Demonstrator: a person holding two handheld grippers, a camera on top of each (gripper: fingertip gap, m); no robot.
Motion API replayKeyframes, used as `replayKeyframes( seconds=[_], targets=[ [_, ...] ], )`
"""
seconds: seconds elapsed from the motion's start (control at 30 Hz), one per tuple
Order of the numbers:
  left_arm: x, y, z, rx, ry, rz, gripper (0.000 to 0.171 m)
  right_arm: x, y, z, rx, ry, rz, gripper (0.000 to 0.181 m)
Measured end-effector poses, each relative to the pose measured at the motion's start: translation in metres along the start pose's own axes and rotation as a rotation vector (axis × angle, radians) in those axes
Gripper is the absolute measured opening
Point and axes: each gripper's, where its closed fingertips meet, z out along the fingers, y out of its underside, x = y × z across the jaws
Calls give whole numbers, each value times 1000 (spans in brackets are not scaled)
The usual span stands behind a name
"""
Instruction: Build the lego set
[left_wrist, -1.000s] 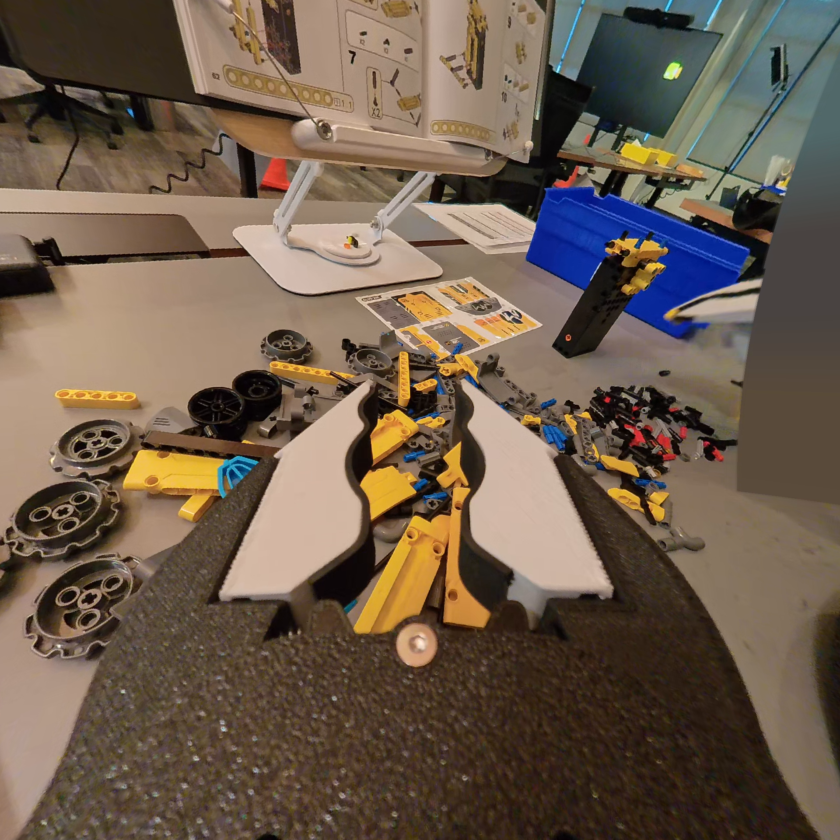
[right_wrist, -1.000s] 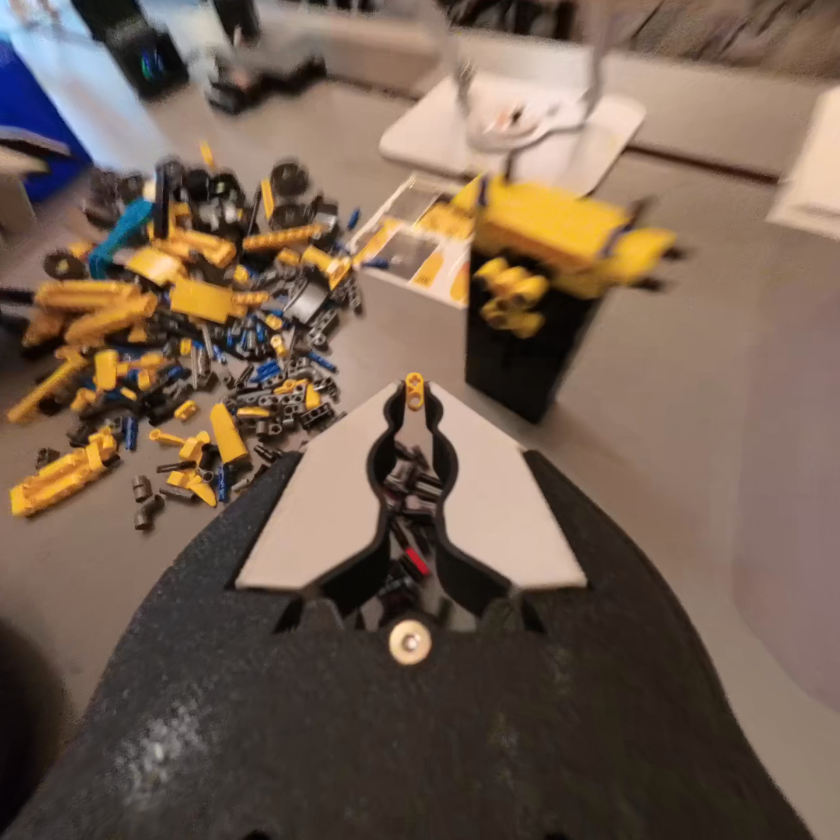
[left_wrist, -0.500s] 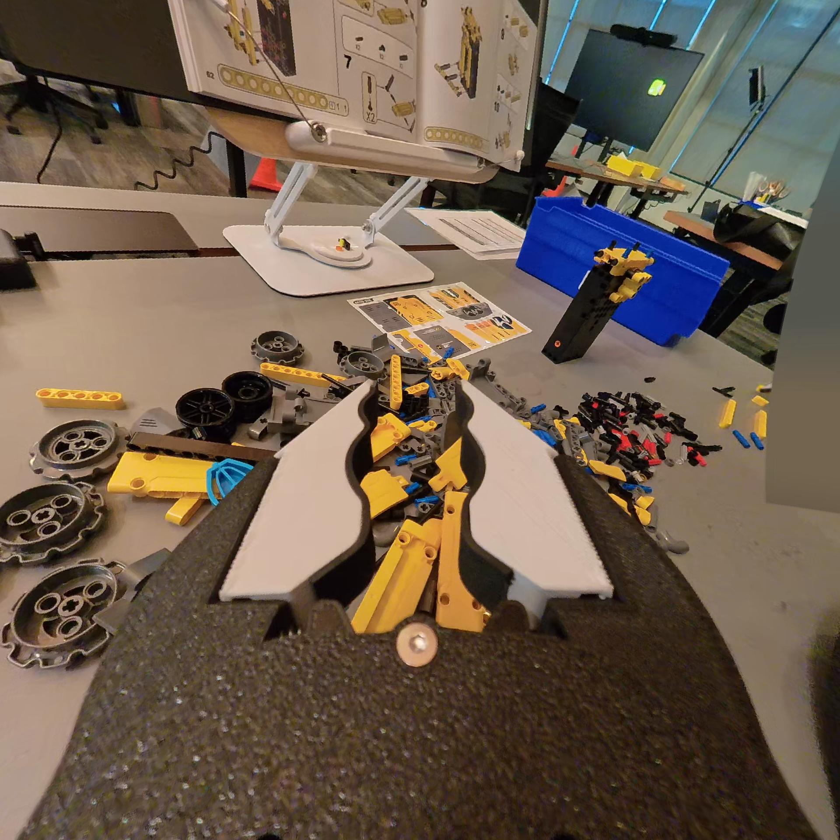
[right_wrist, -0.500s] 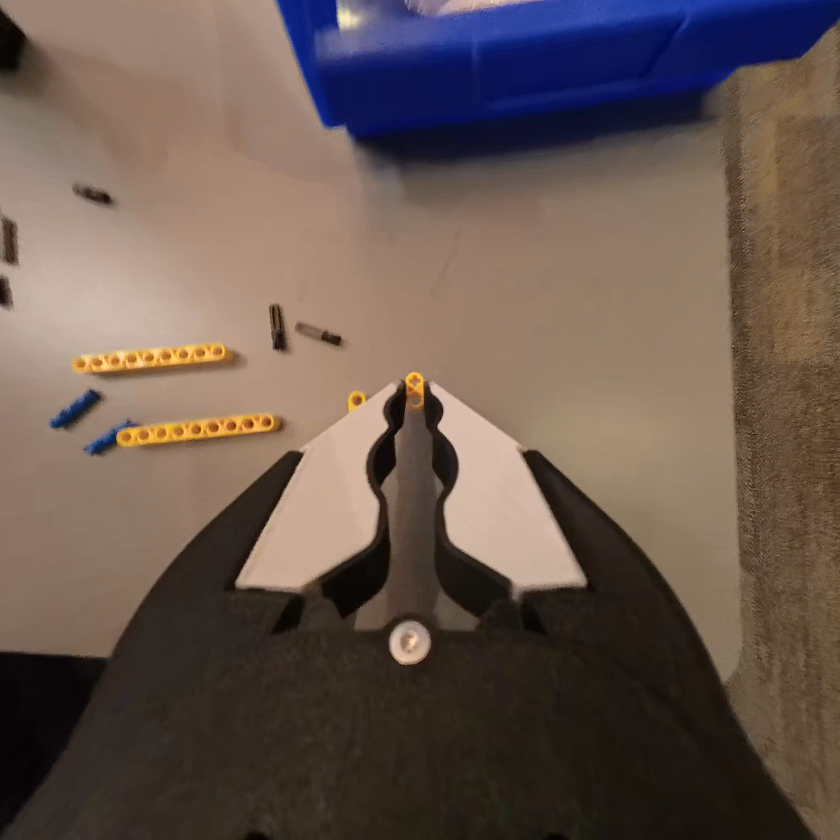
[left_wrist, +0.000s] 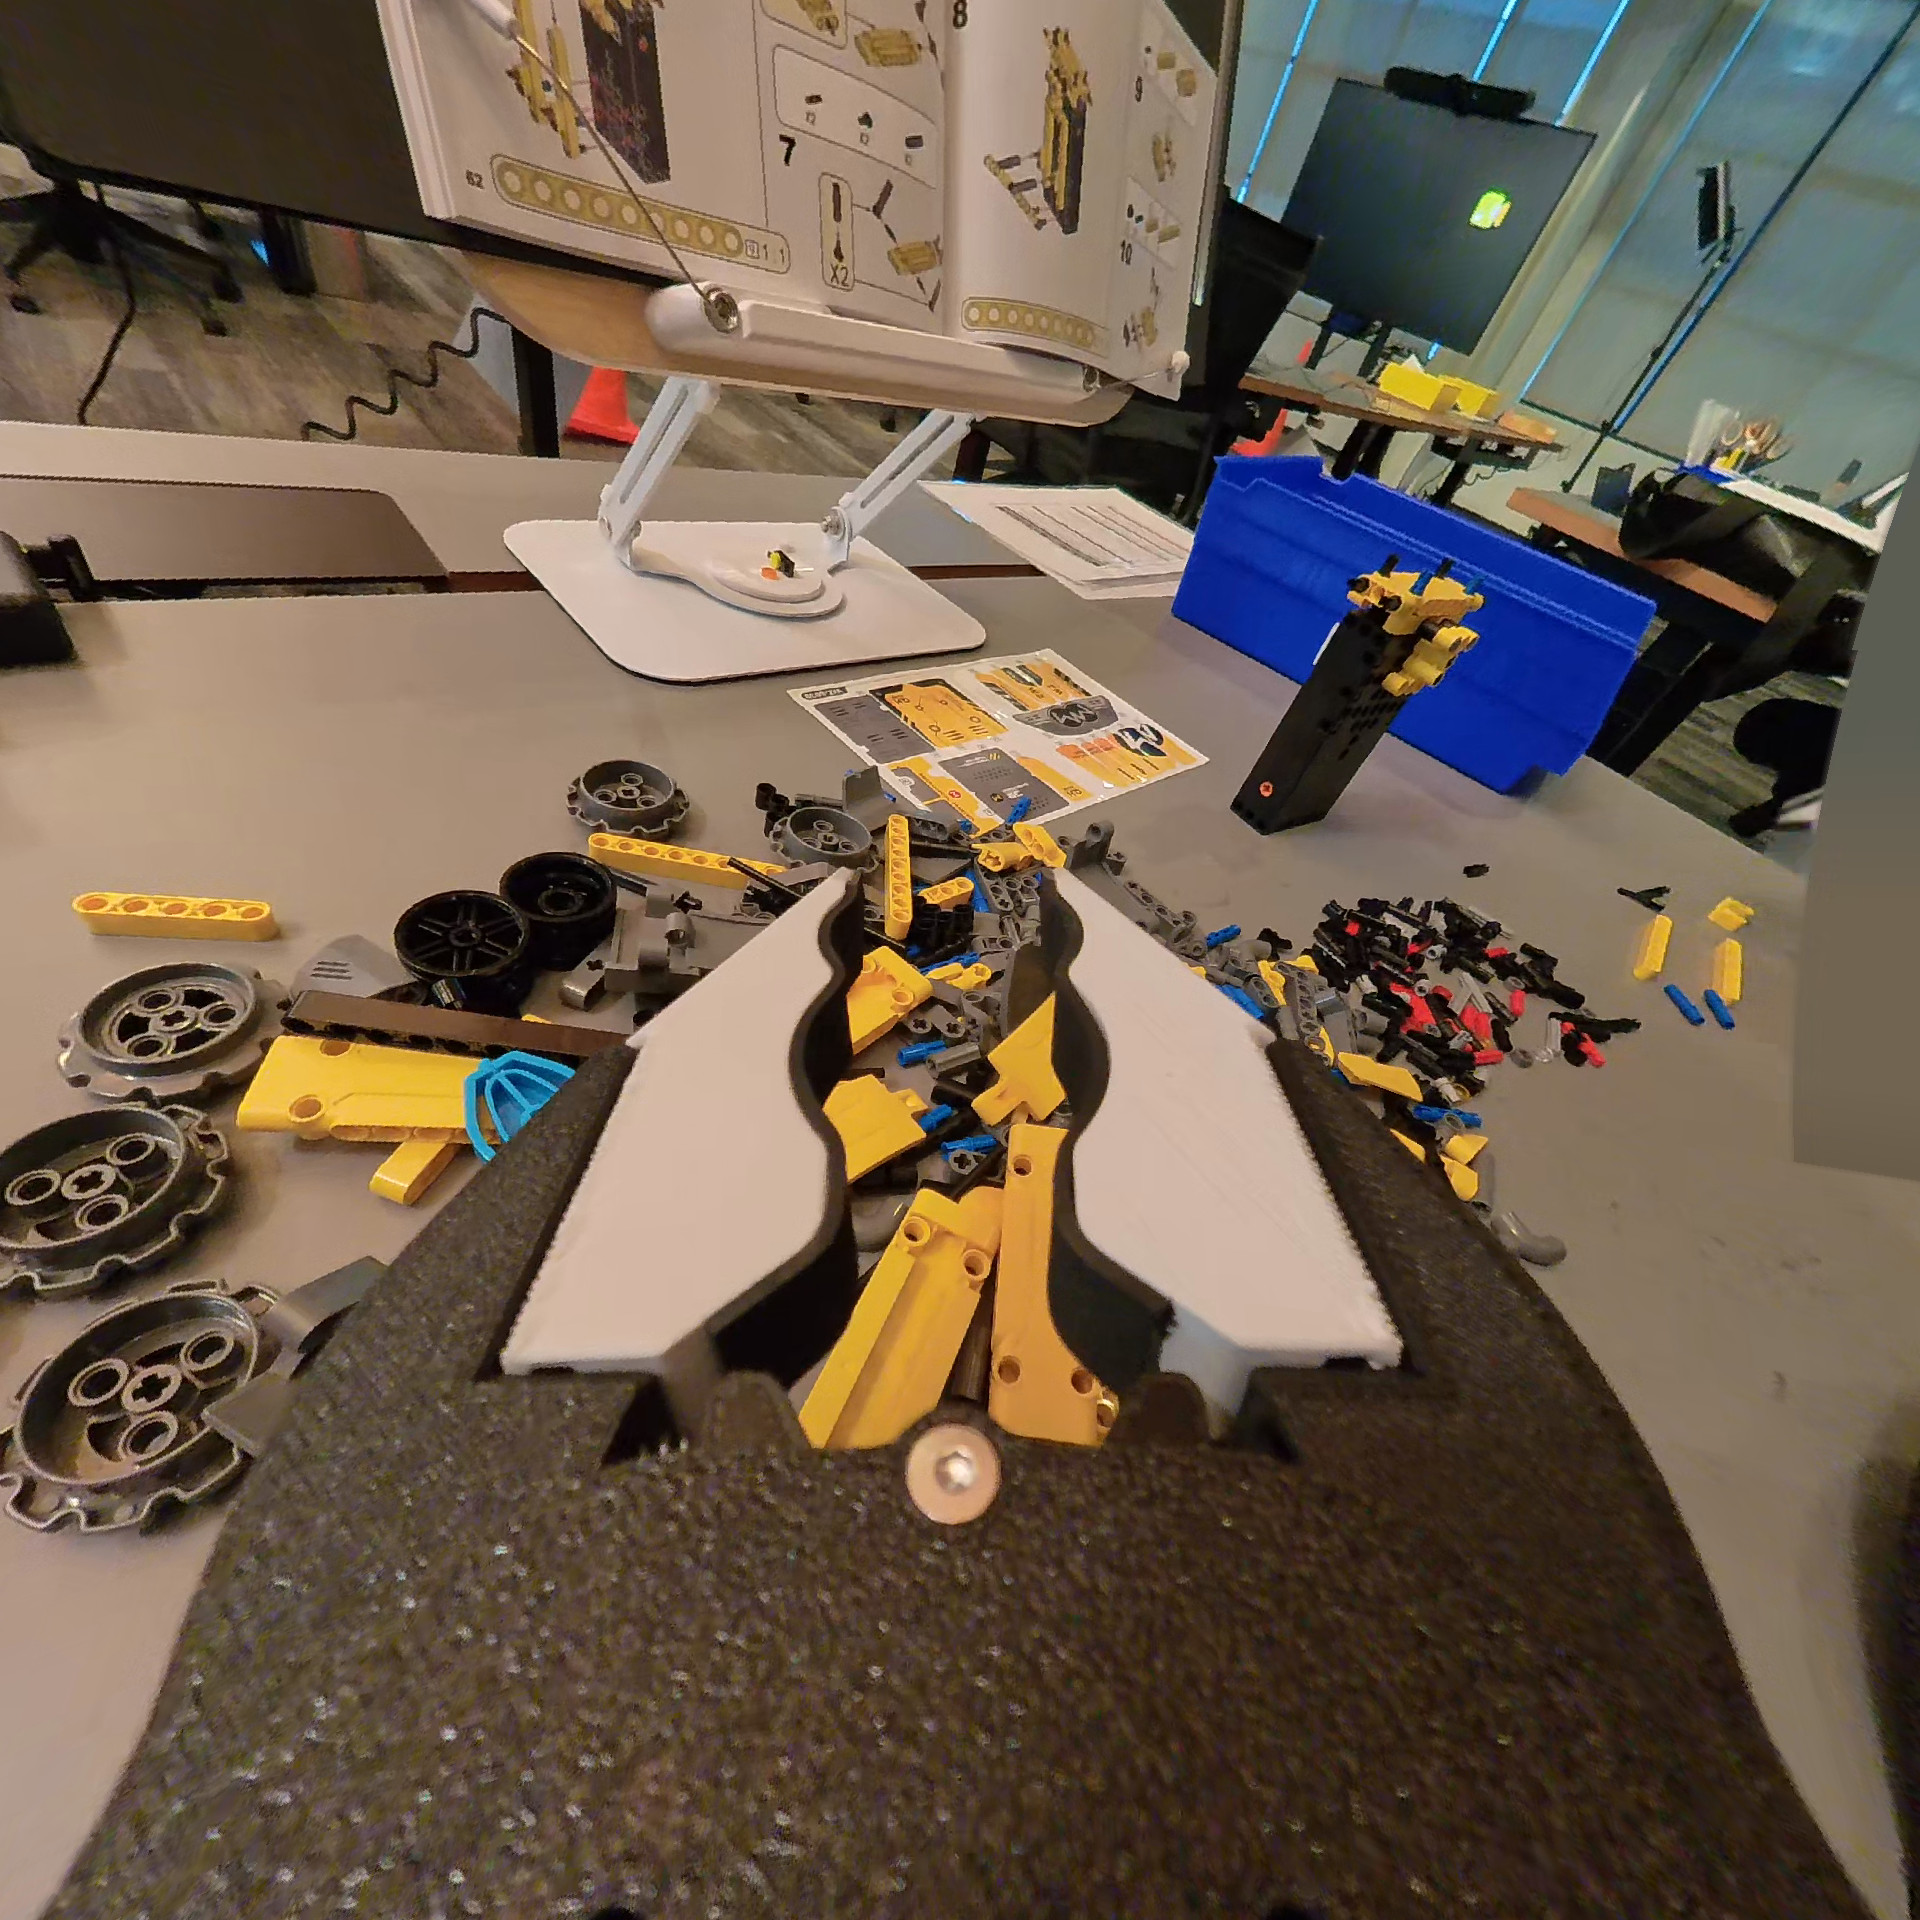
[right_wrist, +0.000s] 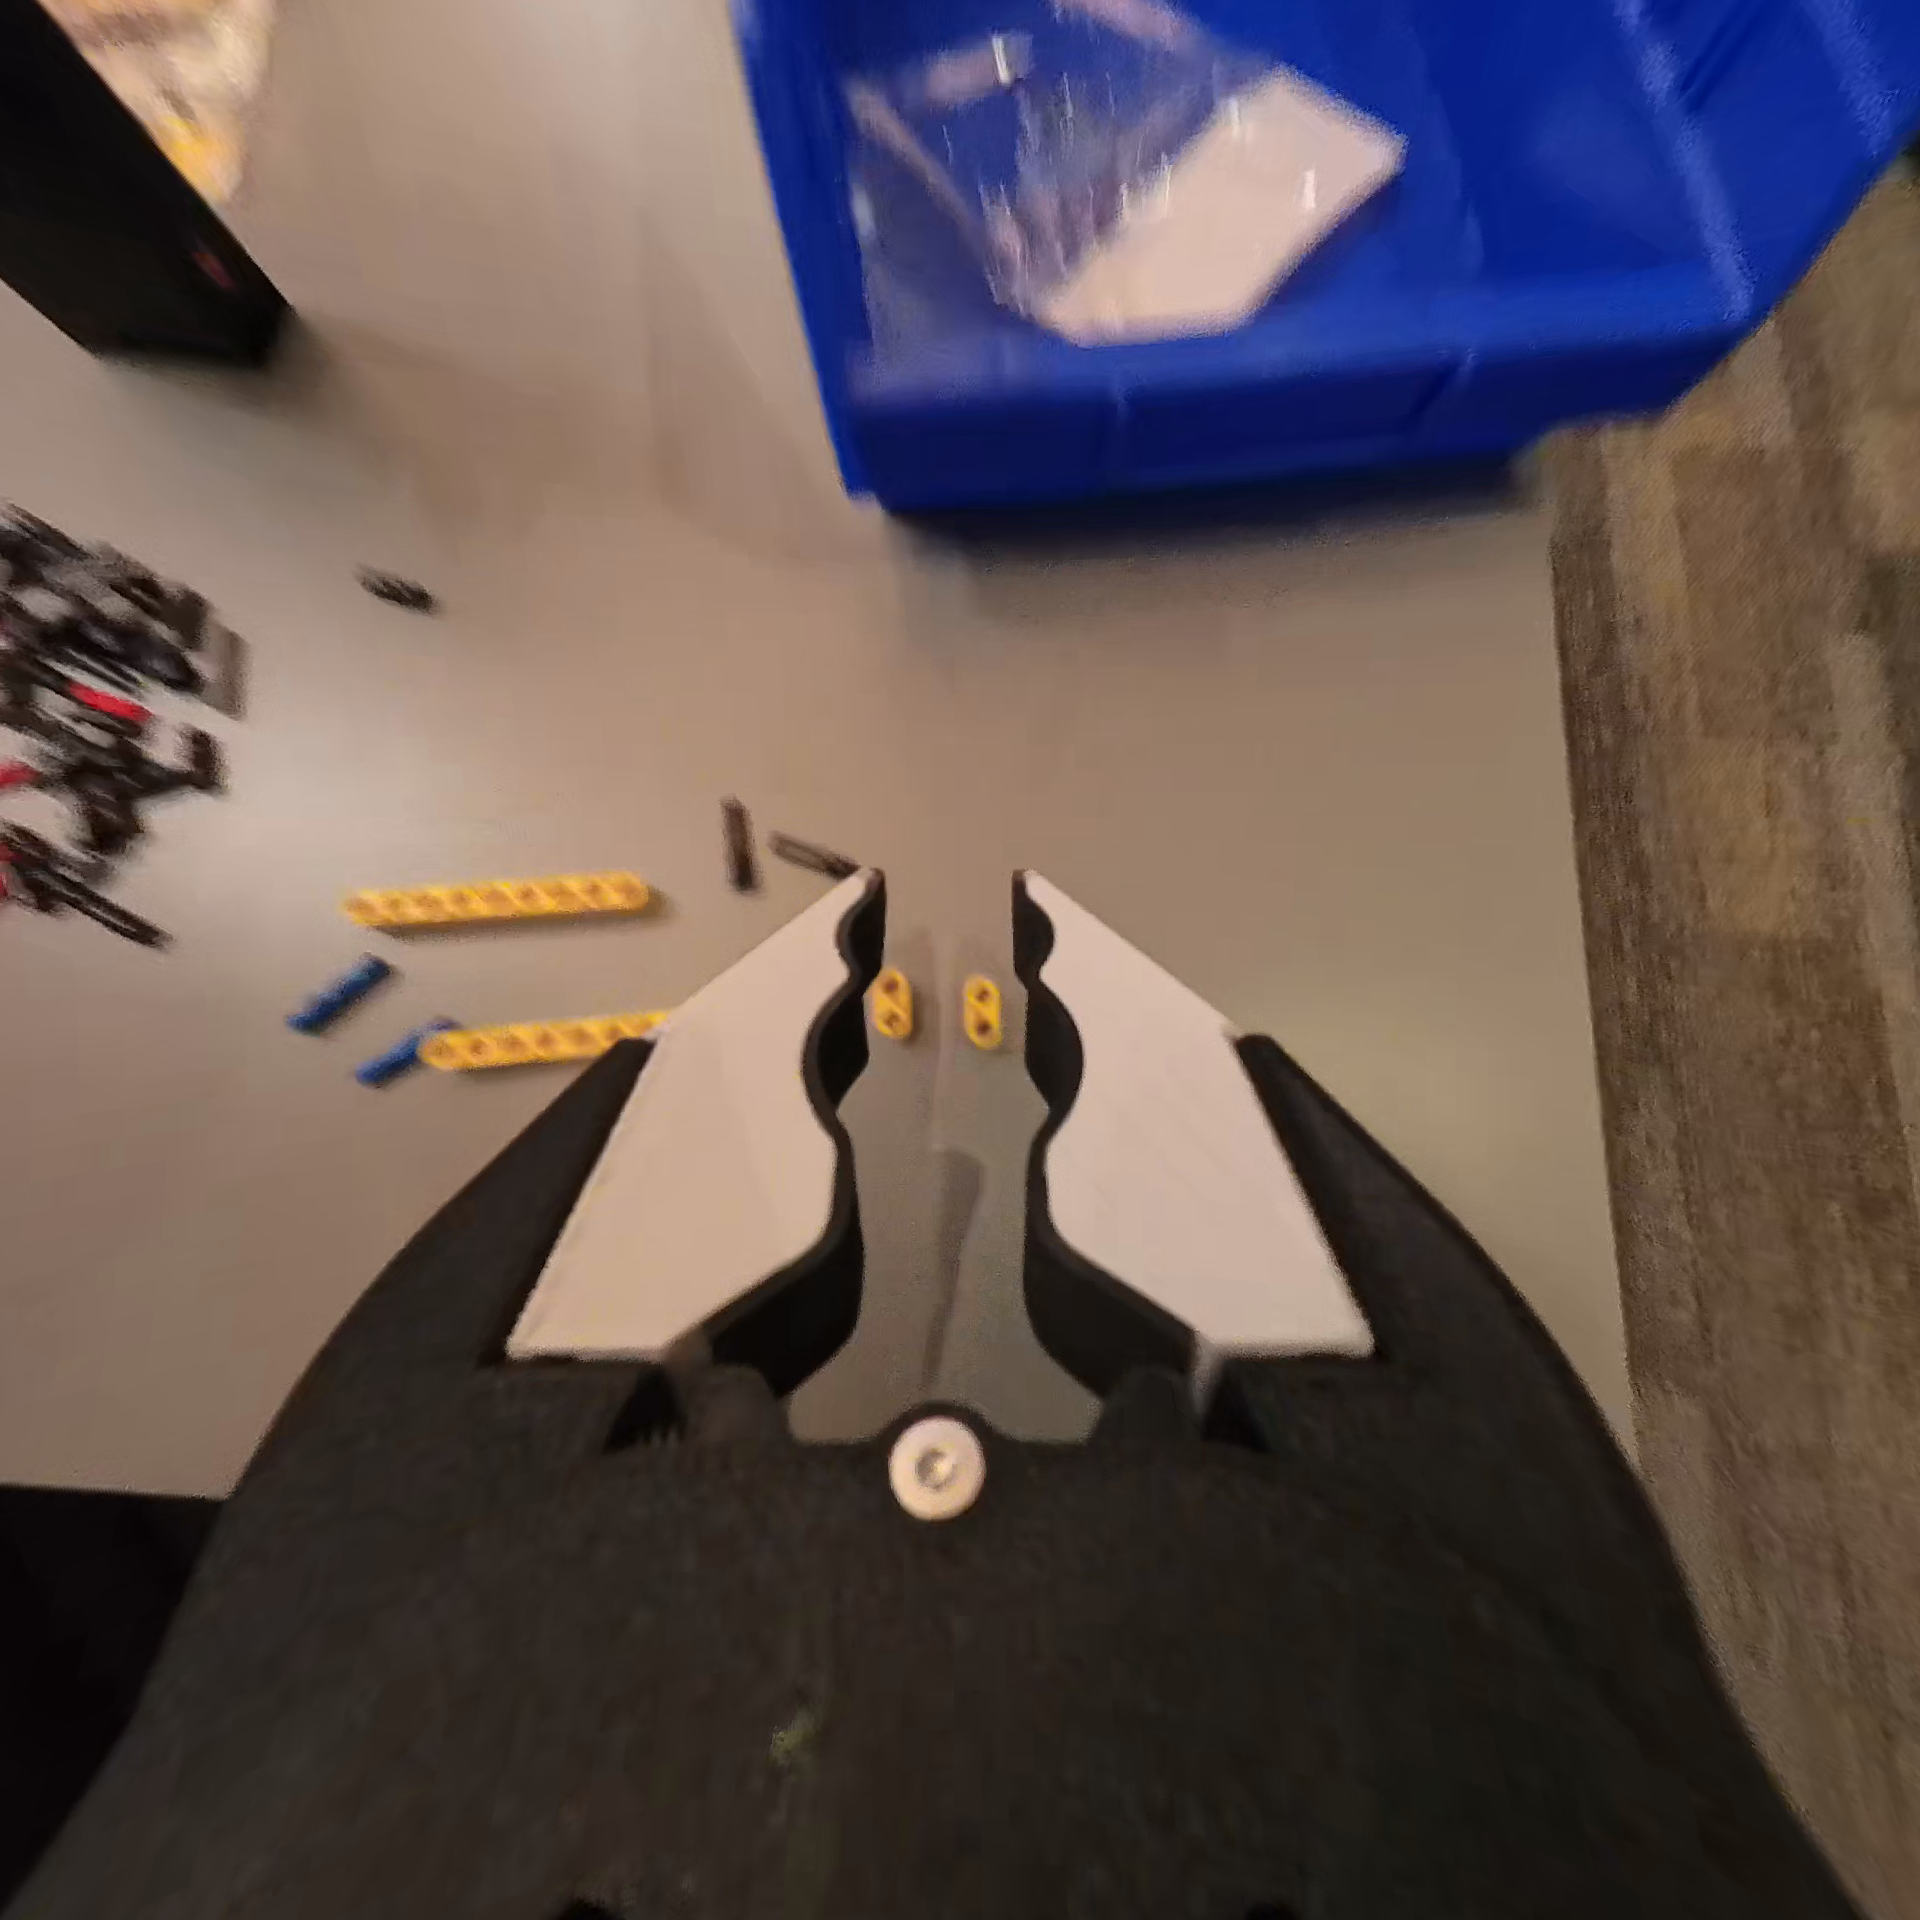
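Note:
My left gripper (left_wrist: 954, 883) is open and empty. It hovers low over a pile of yellow, grey and black building-toy parts (left_wrist: 935, 1039). My right gripper (right_wrist: 948, 883) is open and empty above the grey table (right_wrist: 1195, 727). Two small yellow two-hole links lie on the table between its fingers, one on the left (right_wrist: 891, 1003) and one on the right (right_wrist: 982, 1010). They also show far right in the left wrist view (left_wrist: 1730, 914). A black and yellow built column (left_wrist: 1340, 717) stands near the blue bin (left_wrist: 1455, 644).
The blue bin (right_wrist: 1143, 416) holds a clear bag. Two long yellow beams (right_wrist: 499, 899), blue pins (right_wrist: 338, 992) and a heap of black and red pins (right_wrist: 83, 707) lie to the left. The table edge and carpet (right_wrist: 1745, 935) are on the right. An instruction booklet on a stand (left_wrist: 790, 156), a sticker sheet (left_wrist: 997, 727) and grey toothed wheels (left_wrist: 166, 1023) are on the table. Left tips to right tips: about 55 centimetres.
My right gripper swung from the built column to the table by the blue bin, then opened and let go of the small yellow link. My left gripper has barely moved.

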Motion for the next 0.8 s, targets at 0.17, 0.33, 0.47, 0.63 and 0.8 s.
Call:
replayKeyframes(
  seconds=[0.17,0.33,0.47,0.63,0.8],
  targets=[
    [1,1,1,-8,-2,8,34,-119,-70,-16,230,-332,-194,24],
    [3,1,2,-10,7,11,33,-266,-92,1,300,-813,-419,24],
    [2,1,0,-7,4,10,33,-358,-96,33,218,-995,-402,25],
    [1,2,-2,-4,-3,9,33,-414,-93,65,209,-889,-413,25],
    [6,2,-1,-3,33,-15,33,-417,-85,54,357,-899,-515,23]
  ],
)
